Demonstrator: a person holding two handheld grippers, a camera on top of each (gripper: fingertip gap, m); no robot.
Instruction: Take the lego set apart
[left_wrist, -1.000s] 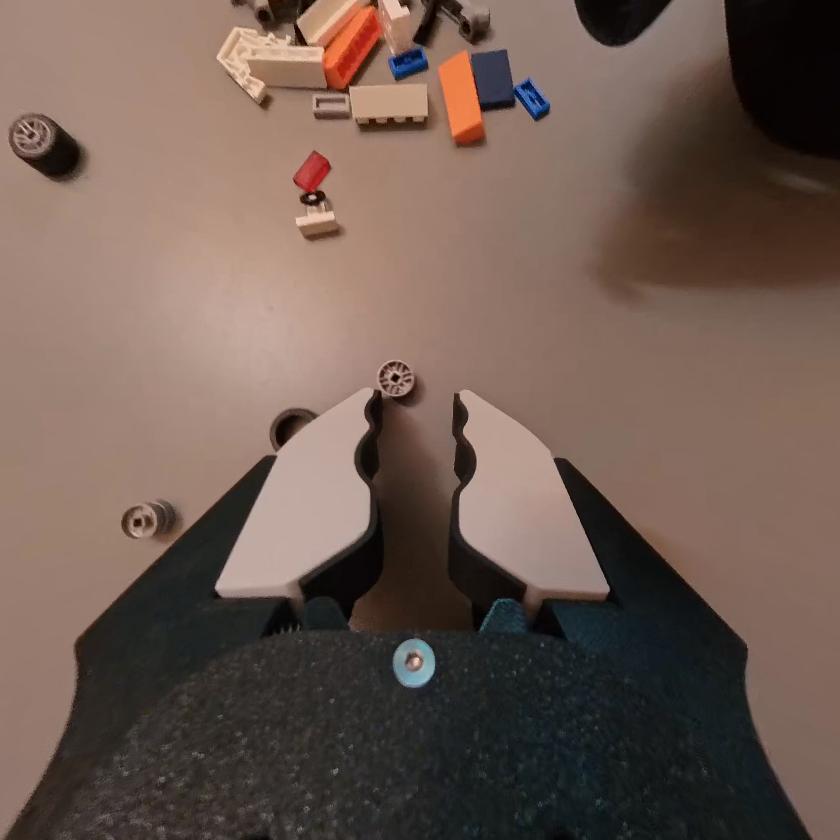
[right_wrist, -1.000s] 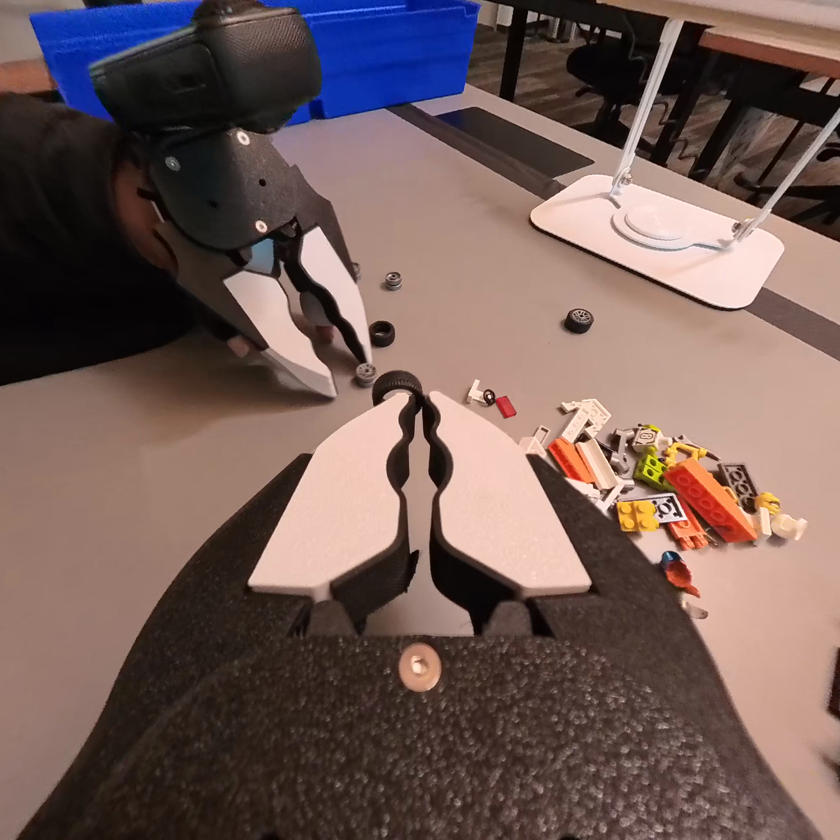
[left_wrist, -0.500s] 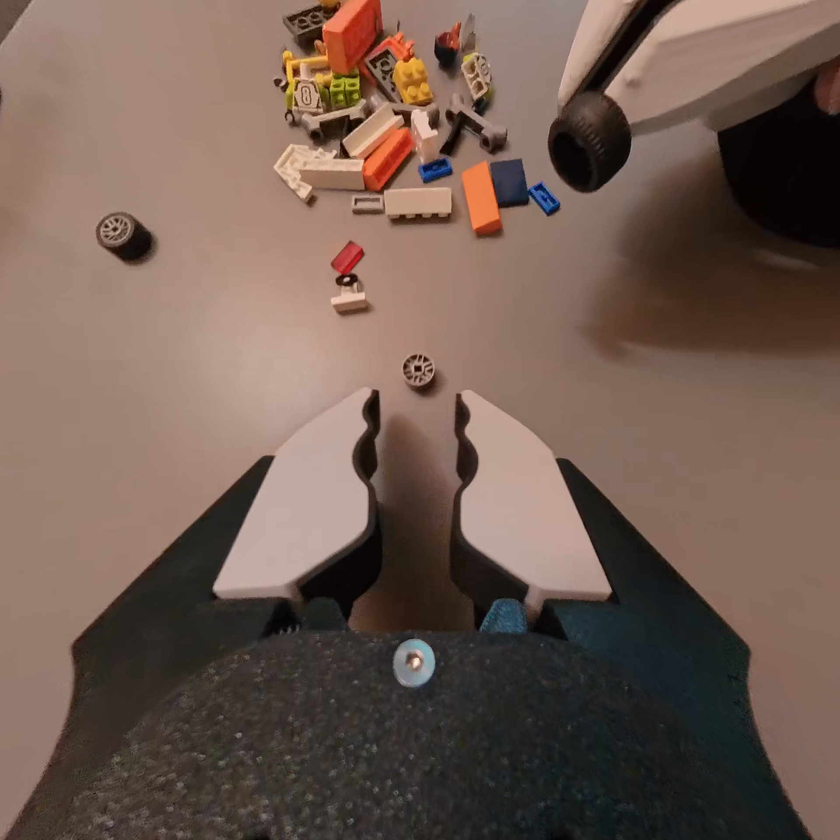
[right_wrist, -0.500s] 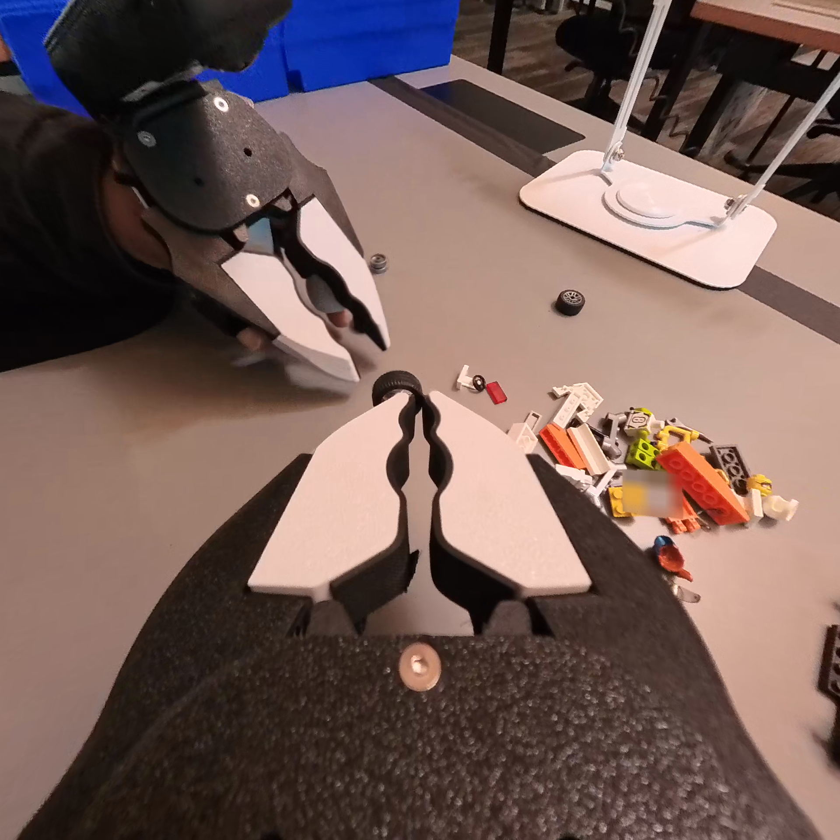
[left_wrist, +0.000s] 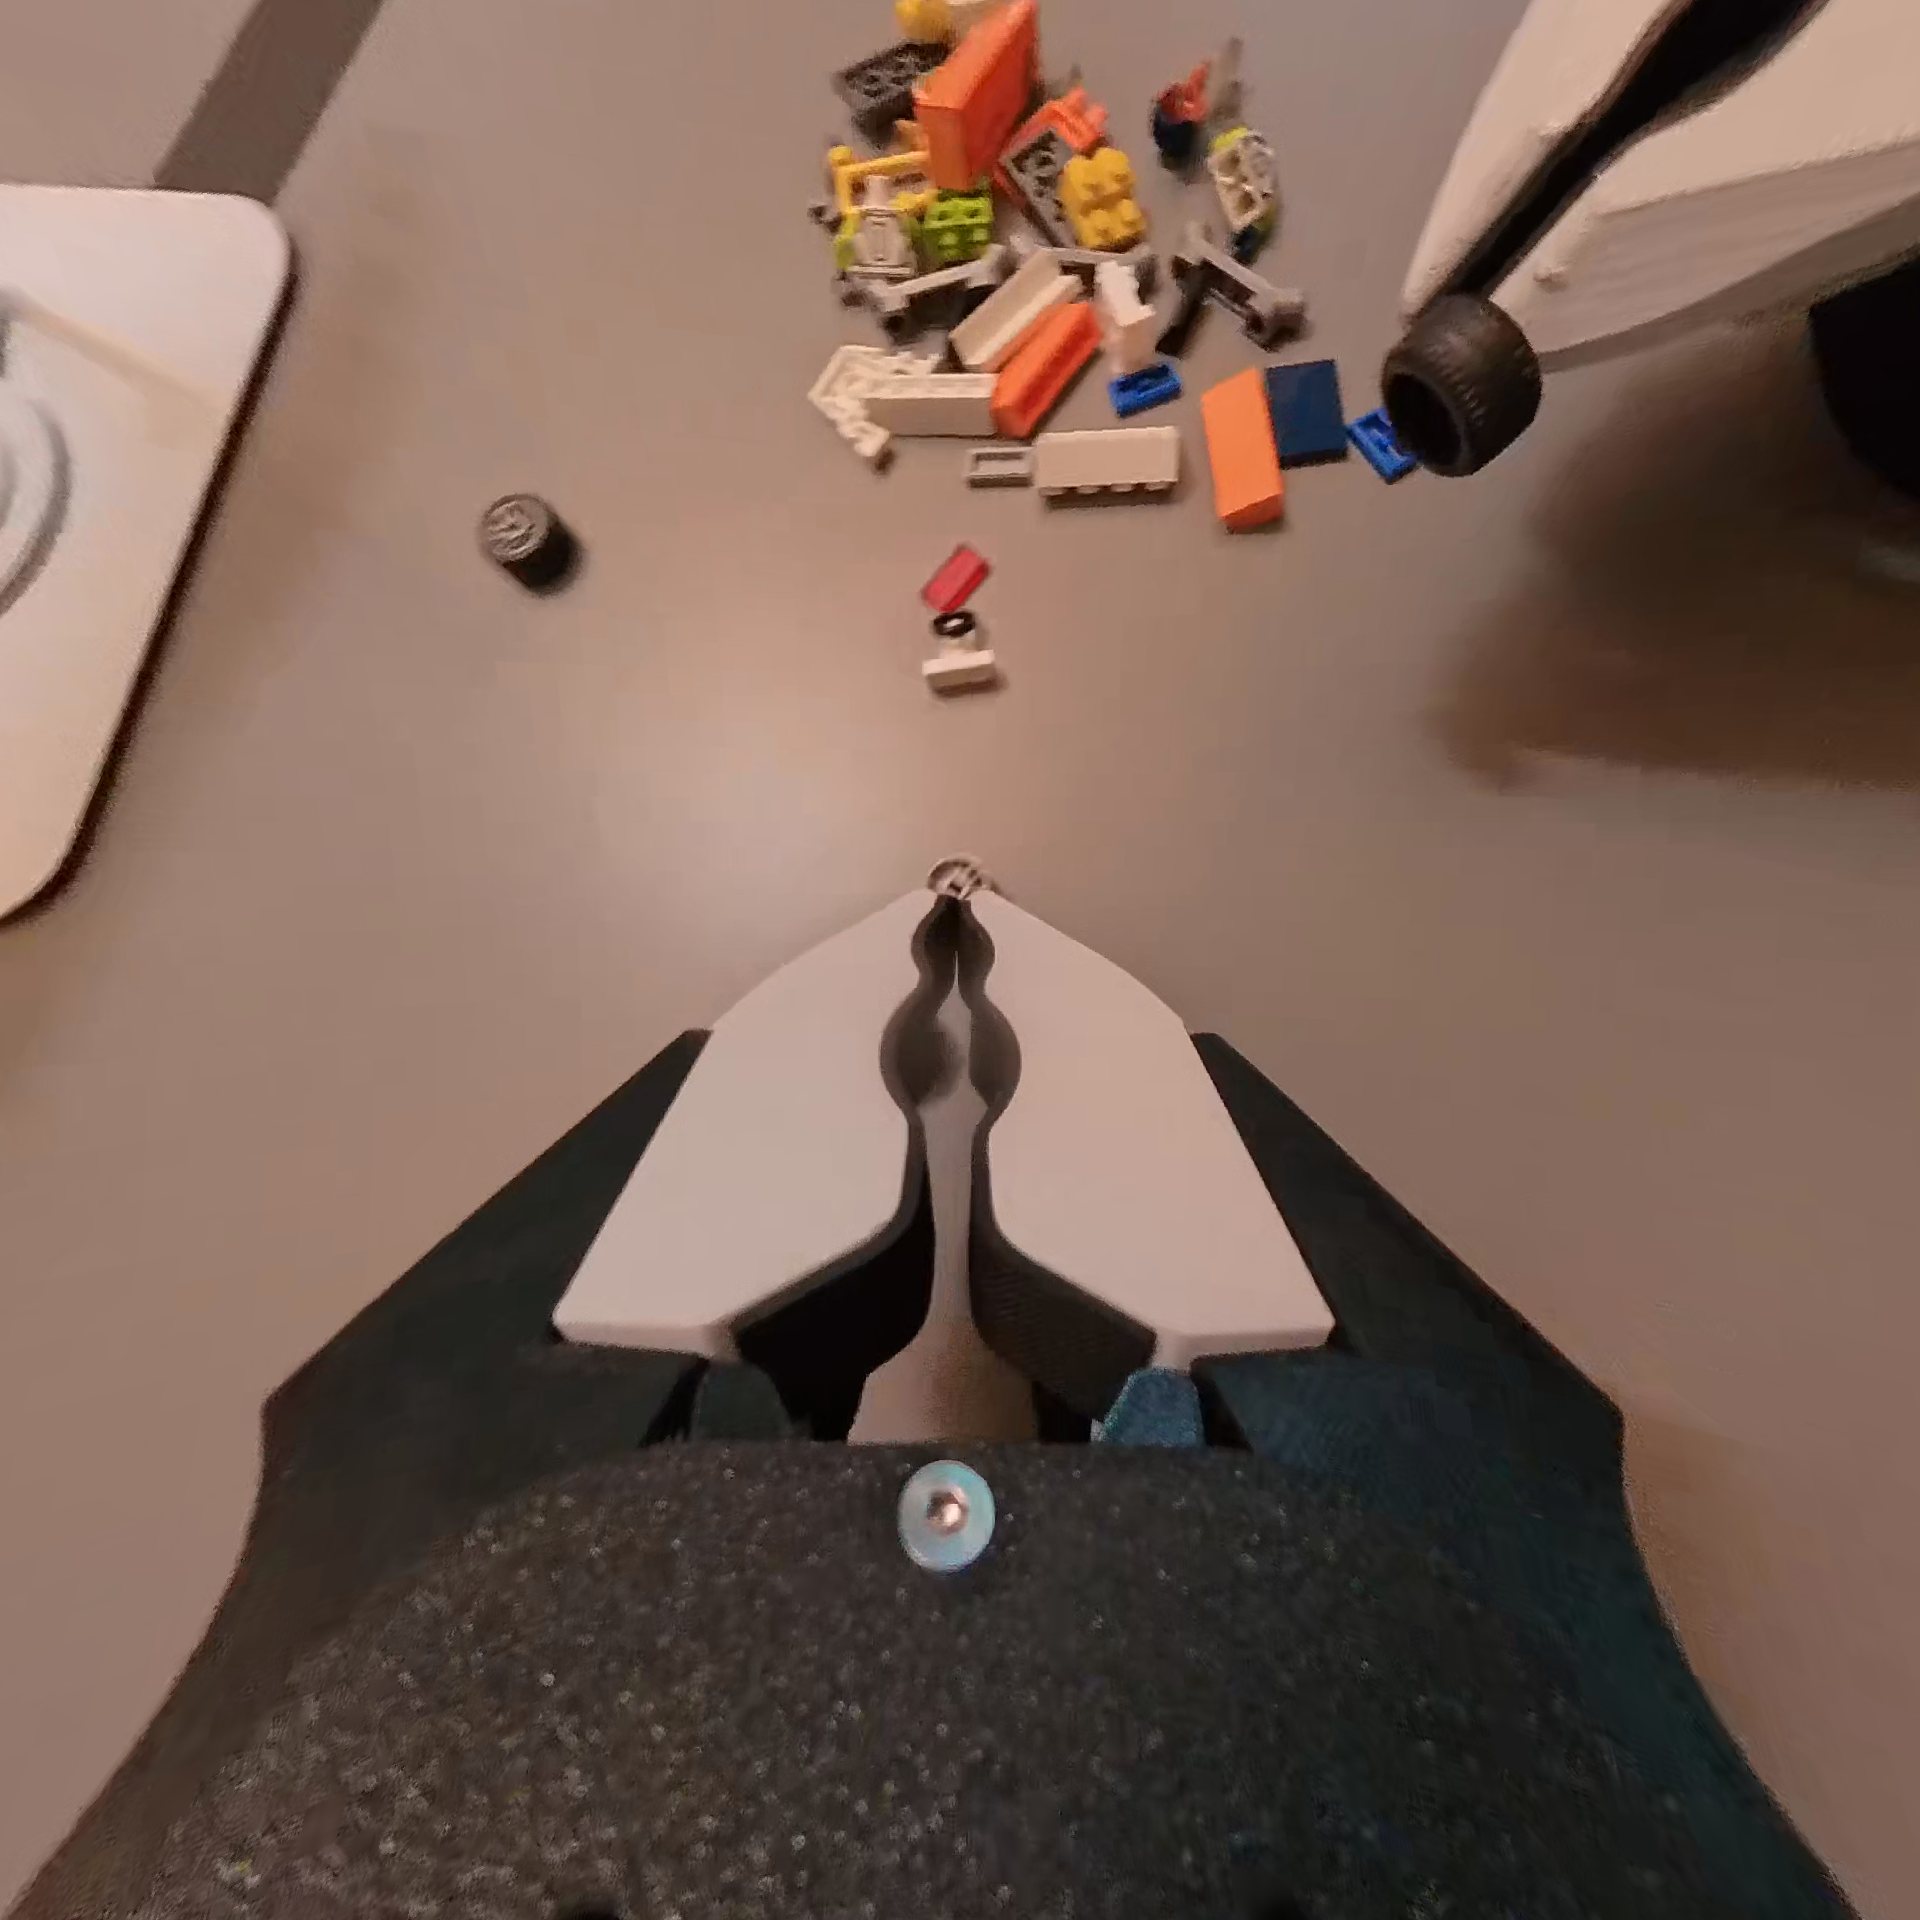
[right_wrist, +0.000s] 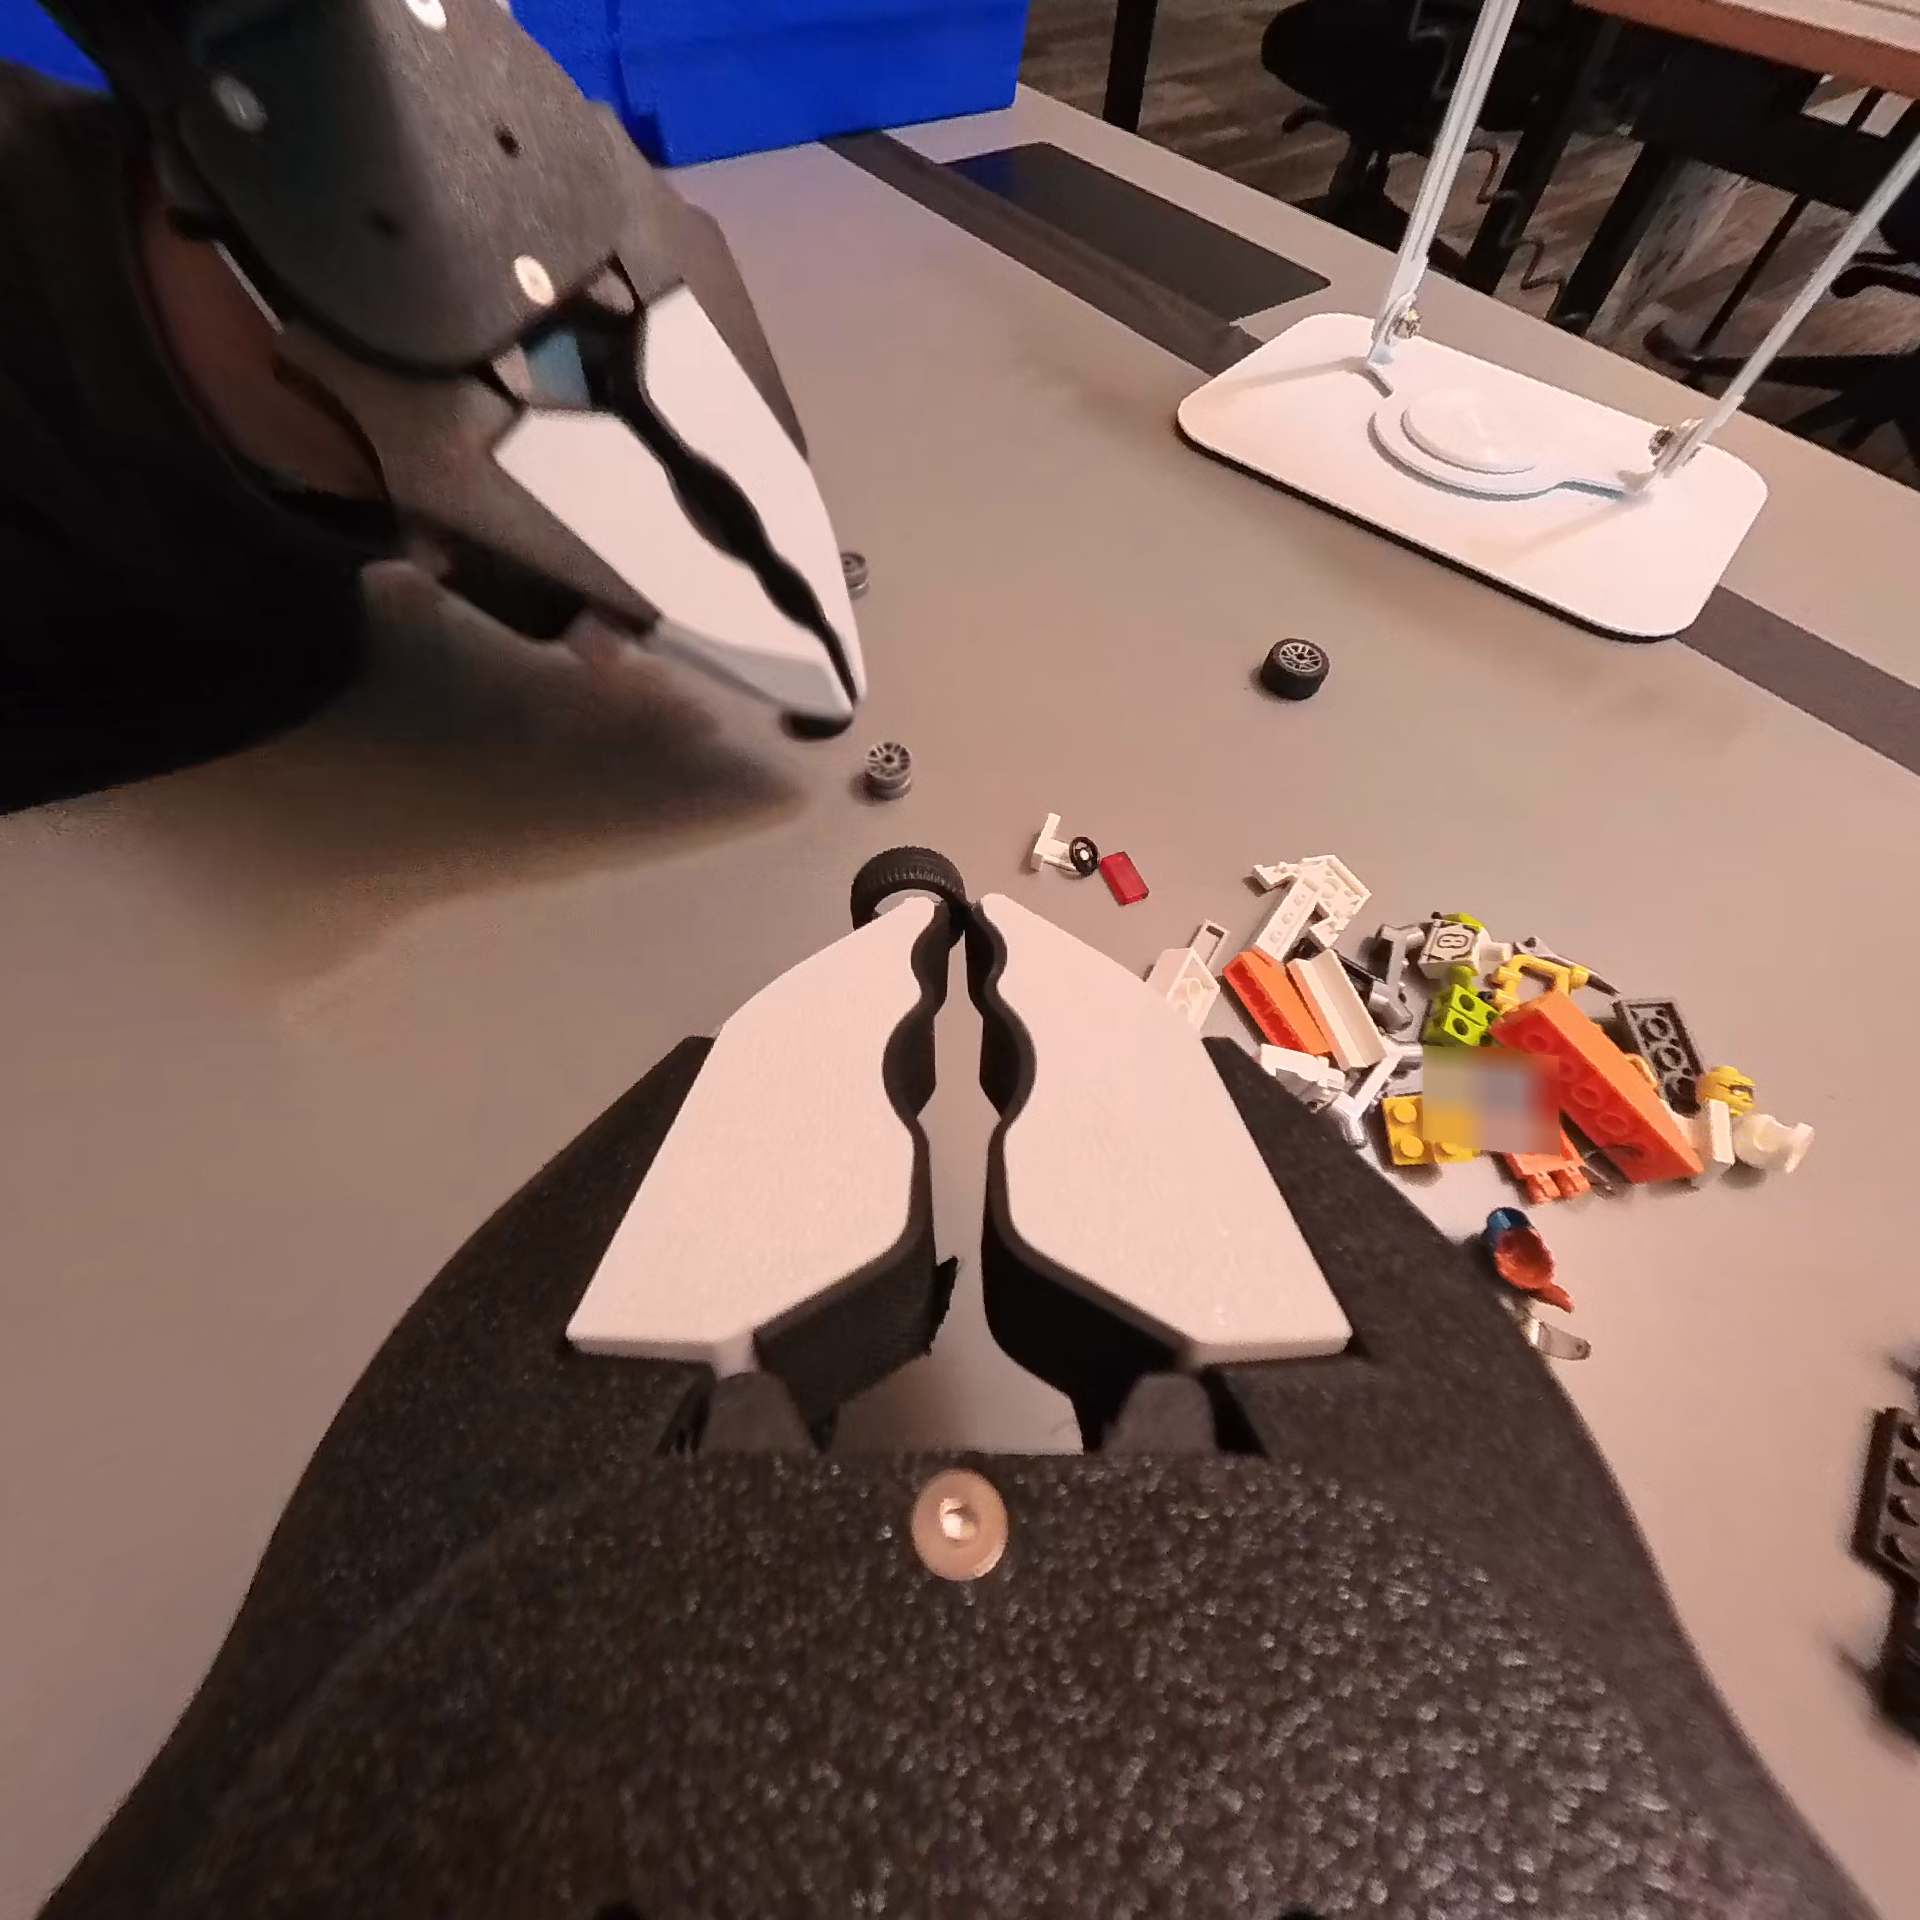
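My right gripper (right_wrist: 961, 914) is shut on a black rubber tyre (right_wrist: 904, 873) and pinches its rim at the fingertips. In the left wrist view the tyre (left_wrist: 1460, 400) hangs from the right gripper (left_wrist: 1455, 312) above the table. My left gripper (left_wrist: 954, 906) is shut with its pads together and nothing between them. A small grey wheel hub (left_wrist: 956, 878) lies on the table just beyond its tips. In the right wrist view the hub (right_wrist: 886, 769) is clearly apart from the left gripper (right_wrist: 844, 694).
A pile of loose bricks (right_wrist: 1455, 1018) lies right of my right gripper and also shows in the left wrist view (left_wrist: 1039, 260). A full wheel (right_wrist: 1294, 665), a red tile (right_wrist: 1124, 878), a white lamp base (right_wrist: 1475, 488) and a blue bin (right_wrist: 810, 73) stand on the grey table. Spacing between my two grippers at the tips: around 11 cm. Left tips and right tips are each some 10 cm from the red tile (right_wrist: 1124, 878). It turns up in the left wrist view (left_wrist: 957, 572) as well.
My left gripper's jaws have closed from open, with nothing between them; the grey hub stays on the table. My right gripper keeps hold of the tyre.
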